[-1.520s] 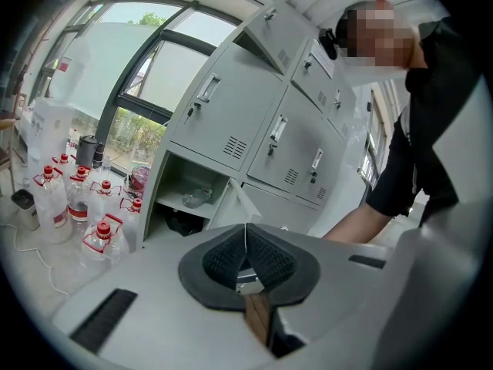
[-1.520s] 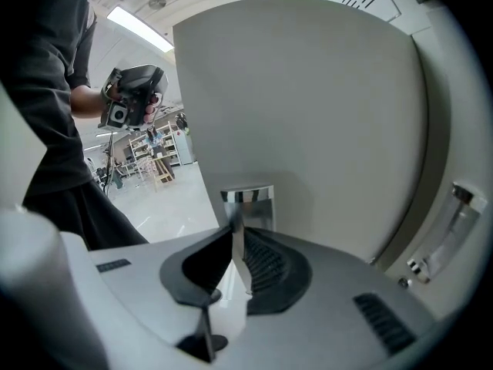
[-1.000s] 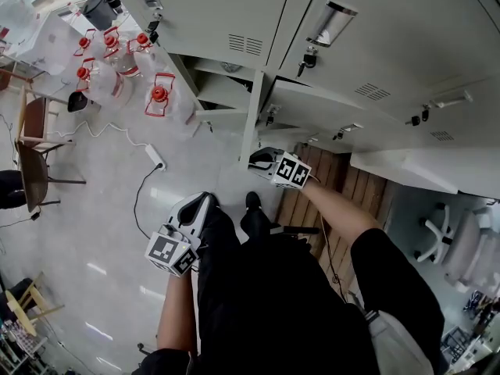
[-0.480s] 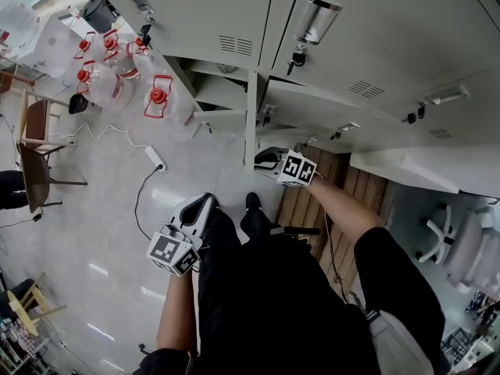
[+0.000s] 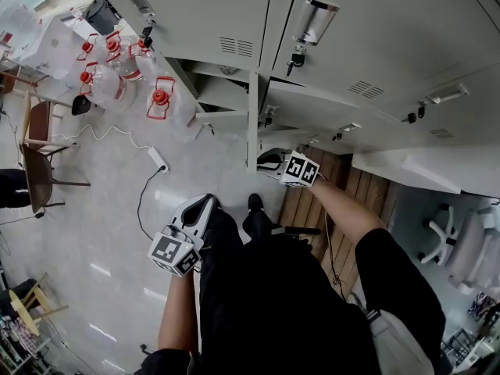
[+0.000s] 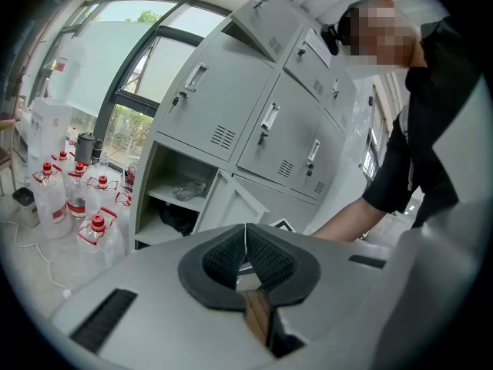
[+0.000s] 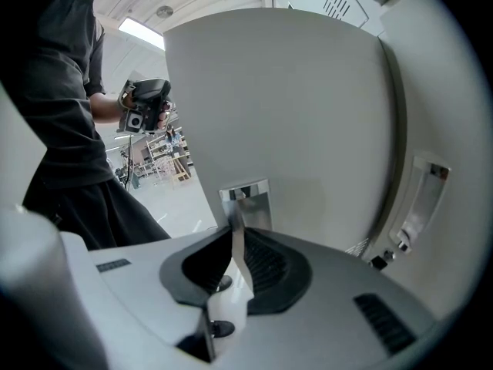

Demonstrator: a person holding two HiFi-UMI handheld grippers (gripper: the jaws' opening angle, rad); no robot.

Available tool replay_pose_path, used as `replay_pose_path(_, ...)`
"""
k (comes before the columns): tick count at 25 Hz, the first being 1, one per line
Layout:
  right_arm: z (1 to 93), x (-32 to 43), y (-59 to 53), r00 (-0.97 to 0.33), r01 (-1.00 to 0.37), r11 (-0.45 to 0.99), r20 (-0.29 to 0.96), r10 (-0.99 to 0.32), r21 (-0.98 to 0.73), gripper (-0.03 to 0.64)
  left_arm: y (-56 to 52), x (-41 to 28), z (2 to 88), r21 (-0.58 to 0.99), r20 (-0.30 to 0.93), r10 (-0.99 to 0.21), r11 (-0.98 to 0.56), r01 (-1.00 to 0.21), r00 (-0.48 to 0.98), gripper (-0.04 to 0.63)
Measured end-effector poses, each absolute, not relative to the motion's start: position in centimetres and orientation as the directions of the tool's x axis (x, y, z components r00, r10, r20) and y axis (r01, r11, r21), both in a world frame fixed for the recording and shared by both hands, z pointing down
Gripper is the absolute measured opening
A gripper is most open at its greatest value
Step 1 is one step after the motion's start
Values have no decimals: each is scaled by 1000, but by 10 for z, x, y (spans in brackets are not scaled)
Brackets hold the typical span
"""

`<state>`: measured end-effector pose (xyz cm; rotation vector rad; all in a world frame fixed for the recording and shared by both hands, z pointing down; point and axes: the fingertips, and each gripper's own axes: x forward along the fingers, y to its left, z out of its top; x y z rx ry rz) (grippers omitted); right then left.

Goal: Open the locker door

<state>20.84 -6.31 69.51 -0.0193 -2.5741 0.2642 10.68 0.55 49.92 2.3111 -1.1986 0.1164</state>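
The grey locker door (image 5: 251, 119) of a bottom locker stands ajar and shows edge-on in the head view. In the right gripper view it fills the frame as a flat panel (image 7: 285, 106) with a chrome recessed handle (image 7: 246, 195). My right gripper (image 7: 234, 236) (image 5: 267, 161) is shut on the thin metal lip of that handle. The left gripper (image 5: 205, 202) (image 6: 245, 236) hangs low at my left side, shut with nothing between its pads. Behind the door, the left gripper view shows the open compartment (image 6: 181, 199) with a shelf.
Water jugs with red caps (image 5: 160, 96) stand on the floor left of the lockers. A power strip with its cord (image 5: 156, 159) lies nearby, and a chair (image 5: 37, 155) is at far left. Wooden slats (image 5: 312, 201) and an office chair (image 5: 457, 241) are to the right. Upper locker doors (image 5: 312, 22) are closed.
My right gripper has shifted slightly to the right in the head view, and the door edge has moved with it. The left gripper has stayed put.
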Motion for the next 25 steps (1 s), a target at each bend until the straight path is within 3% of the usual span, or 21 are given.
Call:
replay_pose_path(10,695,210,-62,-846,-53,986,531,40,-158,66,6,107,500,419,304,-732,-473,-775,610,18)
replay_pose_path(14,693,218,-61,-831,-74,987,556,17,-141,98,6,106,496,417,293,-726,-489,-766,623,18)
replay_pose_path(25,627,246,-70,-838,-351,928,483,-253,-123,61,-10,88,468,412,201,-675,-600,-686,710,18)
